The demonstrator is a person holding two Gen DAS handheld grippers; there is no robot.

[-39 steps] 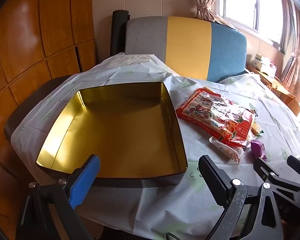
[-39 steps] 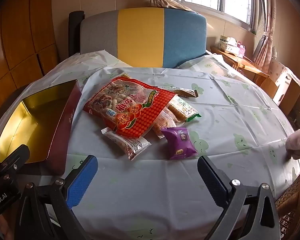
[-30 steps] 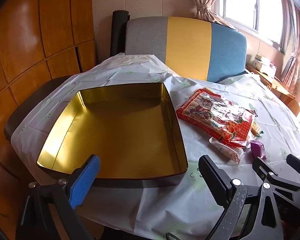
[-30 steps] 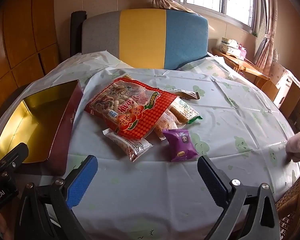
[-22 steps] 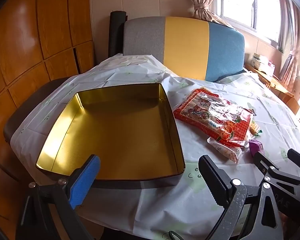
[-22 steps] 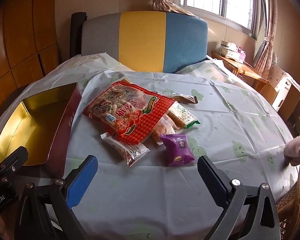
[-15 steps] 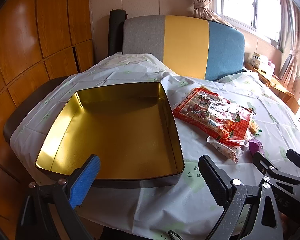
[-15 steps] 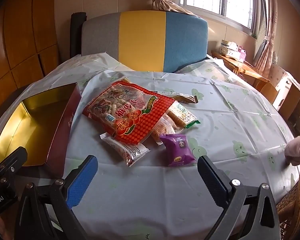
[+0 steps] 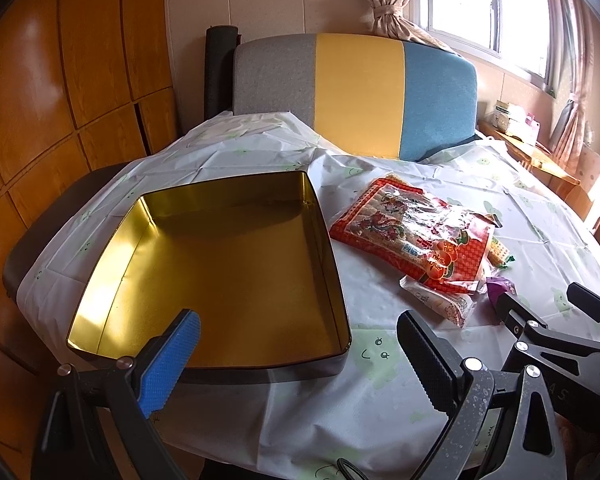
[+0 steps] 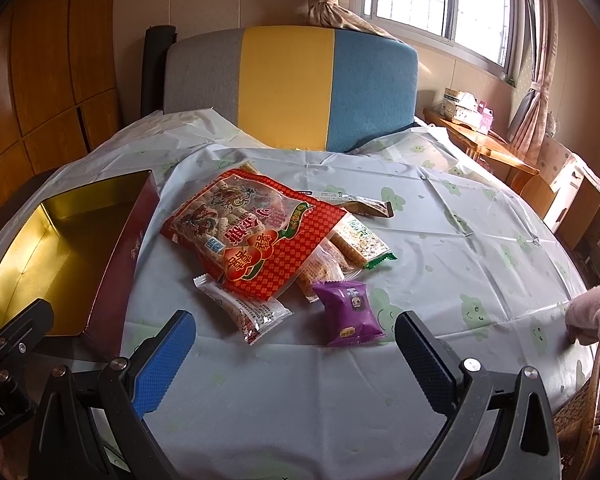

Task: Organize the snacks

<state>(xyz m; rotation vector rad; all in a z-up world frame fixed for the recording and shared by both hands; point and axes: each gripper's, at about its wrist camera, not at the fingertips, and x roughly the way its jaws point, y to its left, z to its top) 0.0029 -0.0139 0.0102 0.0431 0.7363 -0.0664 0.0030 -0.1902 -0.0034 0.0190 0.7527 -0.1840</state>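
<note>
Left wrist view, over the desk (image 9: 380,400) we work at, draped in a pale cloth printed with green figures: a striped chair back (image 9: 356,96) in grey, yellow and blue stands at the far edge. Next in size, the open tin (image 9: 220,264), gold inside and holding nothing, sits on the desk's left part, its near rim just ahead of our left tongs (image 9: 296,356). Those tongs gape wide, blue pad to the left and black pad to the right, gripping nothing.

Right wrist view shows the snacks heaped at mid-desk, to the right of the tin and apart from it. Largest of them is the red bag (image 10: 252,236), lying flat on top of the pile. A green-ended bar (image 10: 360,244) and an orange pack (image 10: 320,272) poke out from under its right edge, and a brown wrapper (image 10: 368,204) lies behind it. A white-ended pack (image 10: 244,312) rests at the bag's near corner, partly tucked beneath it. A purple pack (image 10: 350,312) lies alone just to the right, nearest our right tongs (image 10: 296,360). These too stand wide open above the cloth, short of the snacks and touching none.
</note>
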